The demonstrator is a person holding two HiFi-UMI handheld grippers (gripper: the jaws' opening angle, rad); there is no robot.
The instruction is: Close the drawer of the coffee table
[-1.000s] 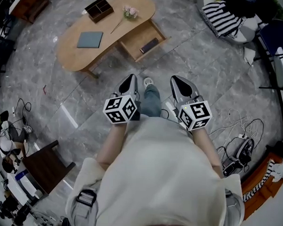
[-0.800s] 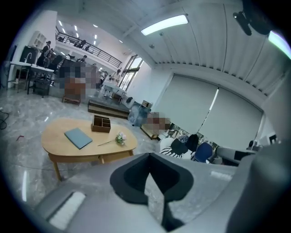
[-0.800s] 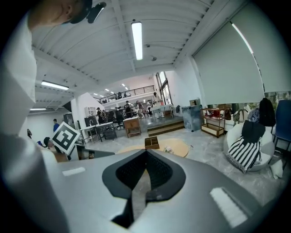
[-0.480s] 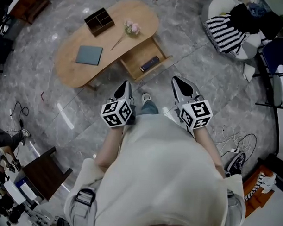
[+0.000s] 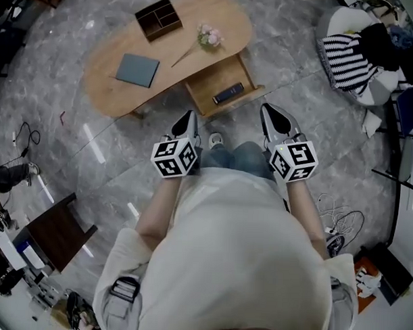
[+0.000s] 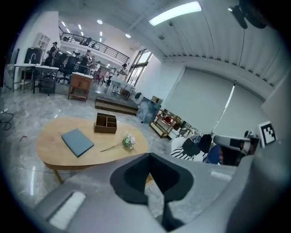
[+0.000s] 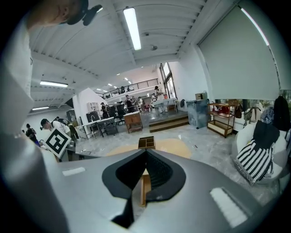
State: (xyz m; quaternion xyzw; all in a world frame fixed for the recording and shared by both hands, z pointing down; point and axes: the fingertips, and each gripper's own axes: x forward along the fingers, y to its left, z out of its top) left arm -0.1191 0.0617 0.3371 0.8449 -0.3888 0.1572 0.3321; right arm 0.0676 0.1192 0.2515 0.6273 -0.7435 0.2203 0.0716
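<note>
An oval wooden coffee table (image 5: 121, 90) stands ahead on the grey marble floor. Its drawer (image 5: 213, 76) is pulled out on the near side, with a dark flat object (image 5: 228, 93) lying in it. My left gripper (image 5: 190, 116) is shut and empty, short of the drawer's left corner. My right gripper (image 5: 270, 110) is shut and empty too, just right of the drawer front. The left gripper view shows the table top (image 6: 50, 141) beyond the left gripper (image 6: 148, 155). In the right gripper view a strip of the drawer (image 7: 143, 189) shows under the closed tips of the right gripper (image 7: 145, 152).
On the table lie a blue book (image 5: 137, 70), a dark wooden organiser box (image 5: 159, 18) and a flower sprig (image 5: 208, 36). A striped cushion (image 5: 351, 61) is at the right, cables (image 5: 340, 223) trail at the lower right, and a dark side table (image 5: 55, 233) stands lower left.
Both grippers have moved forward toward the table, and the open drawer now lies just beyond their tips. Both stay shut.
</note>
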